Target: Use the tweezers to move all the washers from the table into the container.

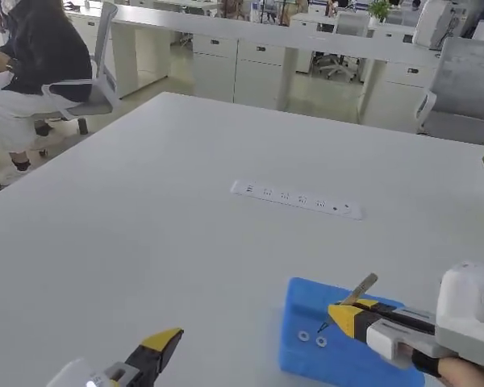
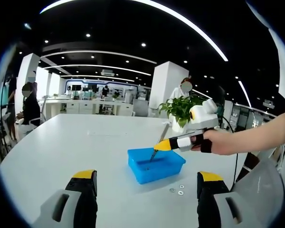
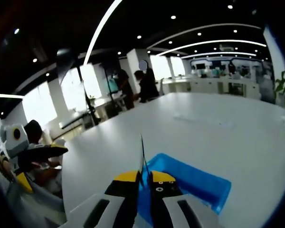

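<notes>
Right tongs [image 1: 336,311] pinching tweezers [image 1: 361,286], tip over blue container [image 1: 298,363]; left tongs [image 2: 147,176] spread, empty

Loc. note: you're in an open-plan office — rows of white desks [image 1: 250,36] w/ drawer cabinets [image 1: 214,76], mesh task chairs [image 1: 468,81], seated person [image 1: 32,56]. Your big white table [image 1: 145,234] has a built-in power strip [image 1: 297,199]. Strip + spot ceiling lights [image 2: 143,45], potted plant [image 2: 183,107].
</notes>
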